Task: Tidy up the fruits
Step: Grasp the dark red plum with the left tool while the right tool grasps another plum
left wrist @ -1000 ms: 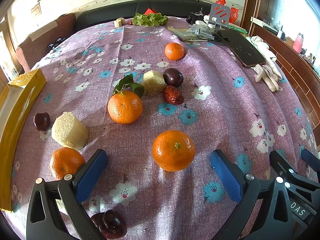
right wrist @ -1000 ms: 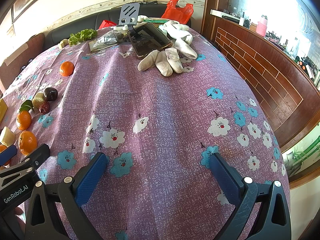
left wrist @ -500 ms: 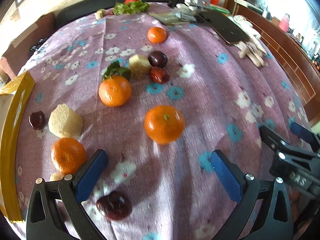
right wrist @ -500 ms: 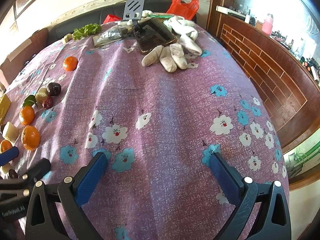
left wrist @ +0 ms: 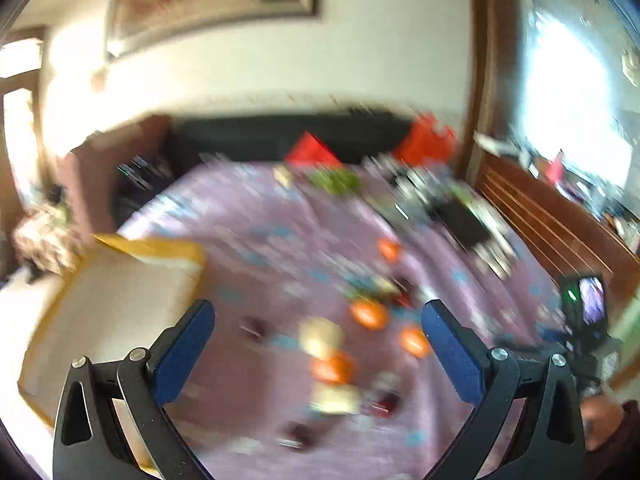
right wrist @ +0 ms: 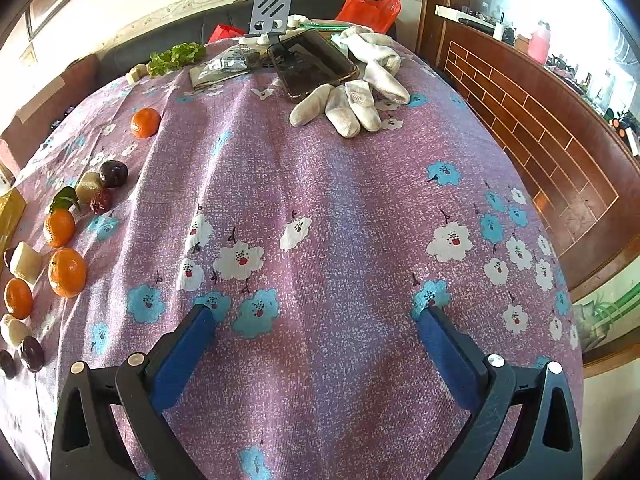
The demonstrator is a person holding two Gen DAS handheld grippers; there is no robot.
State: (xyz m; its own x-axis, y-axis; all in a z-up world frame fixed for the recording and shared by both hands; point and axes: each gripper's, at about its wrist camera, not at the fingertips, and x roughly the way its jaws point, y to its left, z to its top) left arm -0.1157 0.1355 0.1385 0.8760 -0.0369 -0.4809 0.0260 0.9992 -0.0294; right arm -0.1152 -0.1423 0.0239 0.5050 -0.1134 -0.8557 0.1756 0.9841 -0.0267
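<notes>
The left wrist view is blurred by motion. My left gripper (left wrist: 318,312) is open and high above the purple flowered cloth, with nothing between its fingers. Below it lie several oranges (left wrist: 333,367), pale chunks (left wrist: 320,336) and dark plums (left wrist: 298,432). A yellow-rimmed box (left wrist: 120,288) sits left of them. My right gripper (right wrist: 316,320) is open over bare cloth, far right of the fruit. In its view, oranges (right wrist: 67,272), pale chunks (right wrist: 26,263) and dark plums (right wrist: 114,173) line the left edge.
At the table's far end lie white gloves (right wrist: 352,96), a dark phone (right wrist: 312,64), a grey phone stand (right wrist: 270,12), lettuce (right wrist: 176,56) and a red bag (right wrist: 372,4). A brick-patterned wooden counter (right wrist: 540,128) runs along the right. A hand (left wrist: 600,424) shows at the lower right.
My left gripper has risen and pulled back and to the left, so the fruit looks smaller and the box has come into view. The right gripper has barely moved.
</notes>
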